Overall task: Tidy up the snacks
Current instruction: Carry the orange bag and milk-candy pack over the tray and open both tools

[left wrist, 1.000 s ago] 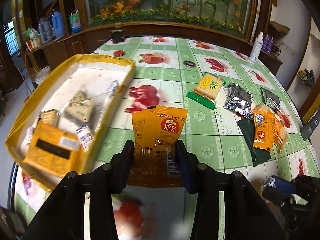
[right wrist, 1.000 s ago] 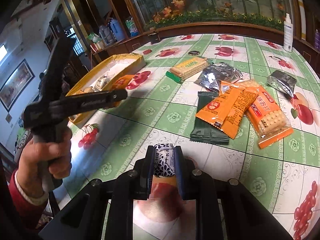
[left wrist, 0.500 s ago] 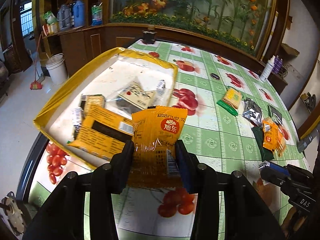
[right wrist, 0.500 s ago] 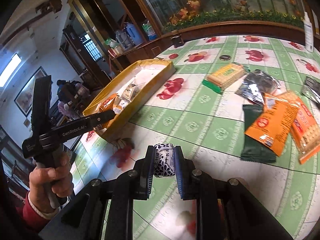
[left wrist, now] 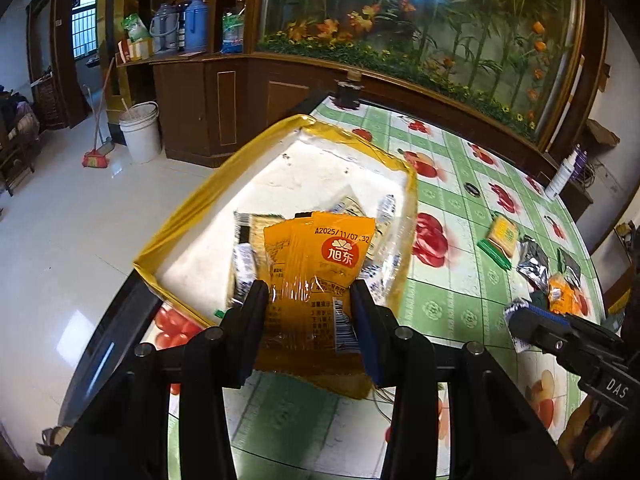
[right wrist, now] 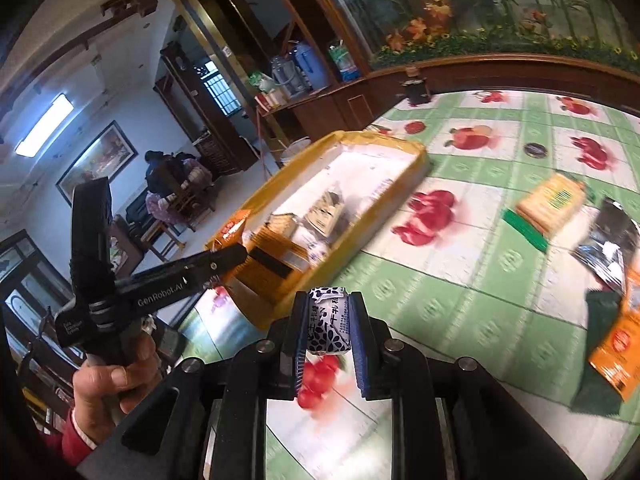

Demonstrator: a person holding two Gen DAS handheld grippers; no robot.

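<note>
My left gripper (left wrist: 310, 300) is shut on an orange snack packet (left wrist: 316, 264) and holds it above the near end of the yellow-rimmed box (left wrist: 192, 220), which holds several snacks. My right gripper (right wrist: 327, 322) is shut on a small black-and-white wrapped candy (right wrist: 328, 320), above the table just right of the box (right wrist: 416, 148). The left gripper also shows in the right wrist view (right wrist: 236, 254), over the box's near end with the orange packet (right wrist: 236, 228). The right gripper shows in the left wrist view (left wrist: 520, 314).
Loose snacks lie on the green fruit-print tablecloth (right wrist: 460, 288): a yellow-green biscuit pack (right wrist: 548, 208), a silver pouch (right wrist: 612, 240), orange packets (right wrist: 616, 356) on a dark green one. A white bottle (left wrist: 564, 172) stands at the far table edge. The box sits at the table's left edge.
Both grippers have moved left toward the box. The left one now holds the orange packet over the box's near end; the right one has come closer to the box with the candy.
</note>
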